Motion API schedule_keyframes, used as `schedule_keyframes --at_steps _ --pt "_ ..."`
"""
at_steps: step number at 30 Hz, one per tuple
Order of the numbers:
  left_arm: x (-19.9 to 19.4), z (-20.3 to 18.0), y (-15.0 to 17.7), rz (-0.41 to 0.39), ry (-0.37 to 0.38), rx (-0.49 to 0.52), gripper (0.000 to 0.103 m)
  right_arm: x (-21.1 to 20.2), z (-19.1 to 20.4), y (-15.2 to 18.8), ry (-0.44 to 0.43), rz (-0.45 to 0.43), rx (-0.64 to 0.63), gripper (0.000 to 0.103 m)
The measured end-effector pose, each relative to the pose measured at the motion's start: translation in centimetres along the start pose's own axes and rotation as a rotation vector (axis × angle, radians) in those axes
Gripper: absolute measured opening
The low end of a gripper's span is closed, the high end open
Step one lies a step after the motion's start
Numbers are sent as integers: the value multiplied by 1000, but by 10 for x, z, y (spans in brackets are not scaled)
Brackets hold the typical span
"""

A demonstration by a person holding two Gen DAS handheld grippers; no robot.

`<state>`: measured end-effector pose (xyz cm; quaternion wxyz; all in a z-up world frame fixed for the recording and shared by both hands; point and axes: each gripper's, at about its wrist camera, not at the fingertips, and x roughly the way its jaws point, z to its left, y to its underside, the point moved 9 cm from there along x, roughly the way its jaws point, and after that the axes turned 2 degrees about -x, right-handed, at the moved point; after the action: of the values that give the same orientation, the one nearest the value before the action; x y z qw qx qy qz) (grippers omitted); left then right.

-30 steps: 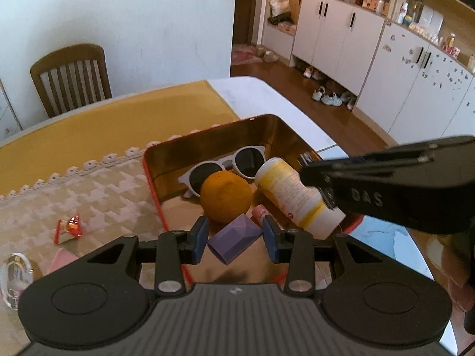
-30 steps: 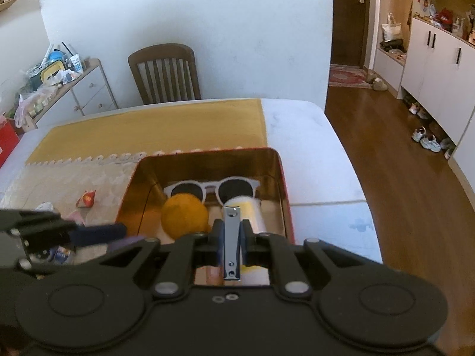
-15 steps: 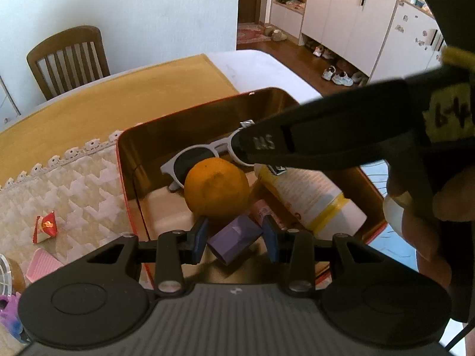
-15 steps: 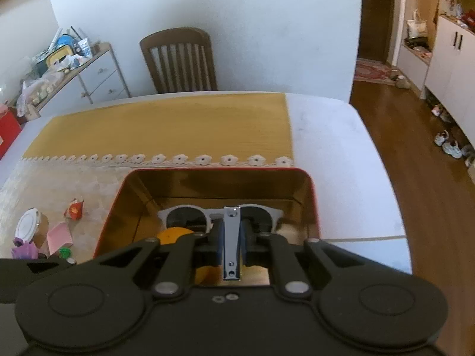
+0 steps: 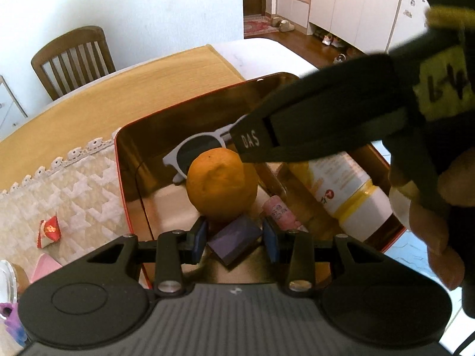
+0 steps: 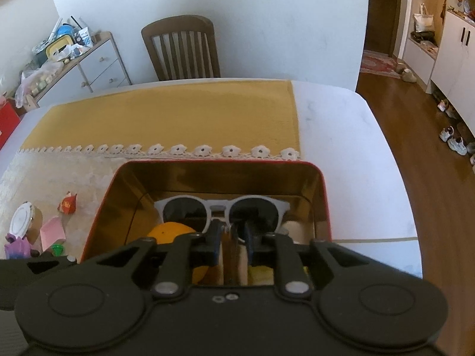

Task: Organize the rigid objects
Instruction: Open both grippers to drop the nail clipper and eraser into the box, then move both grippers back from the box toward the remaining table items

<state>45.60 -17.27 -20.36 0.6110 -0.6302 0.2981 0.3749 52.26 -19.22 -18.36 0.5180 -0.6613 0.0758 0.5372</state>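
A red tin with a gold inside (image 5: pixel 127 178) (image 6: pixel 322 195) holds white sunglasses (image 5: pixel 202 145) (image 6: pixel 219 207), an orange (image 5: pixel 221 184) (image 6: pixel 172 233), a yellow-and-white bottle (image 5: pixel 353 190) and a pink tube (image 5: pixel 280 212). My left gripper (image 5: pixel 234 238) sits low in the tin's near end, its fingers spread wider than the purple block (image 5: pixel 234 241) that lies between them. My right gripper (image 6: pixel 233 246) hovers over the tin with its fingers apart; the nail clipper is no longer between them. Its arm (image 5: pixel 326 121) crosses the left wrist view.
A red candy packet (image 5: pixel 49 231) (image 6: pixel 68 203), a pink packet (image 6: pixel 53 233), a round jar lid (image 6: pixel 20 218) and a purple toy (image 6: pixel 16 246) lie on the white lace mat left of the tin. A wooden chair (image 6: pixel 181 47) stands behind the yellow tablecloth (image 6: pixel 178 118).
My right gripper has opened and the nail clipper it held is gone from its fingers. My left gripper has lowered into the tin and loosened off the purple block.
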Motion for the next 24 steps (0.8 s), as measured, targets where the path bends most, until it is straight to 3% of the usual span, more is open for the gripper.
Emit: schedule_keyframes --at_steps 7,11,18,24 --pt "-2 -3 2 0 5 -9 40 -6 0 2 0 5 7 23" --pt "-9 -4 6 -3 22 -23 40 -13 -1 3 0 0 16 33" --pt "-26 2 5 -40 50 -40 43 -31 -2 8 5 -15 32 39" --pt "-44 4 6 -70 58 -43 43 -50 2 10 22 -42 32 50"
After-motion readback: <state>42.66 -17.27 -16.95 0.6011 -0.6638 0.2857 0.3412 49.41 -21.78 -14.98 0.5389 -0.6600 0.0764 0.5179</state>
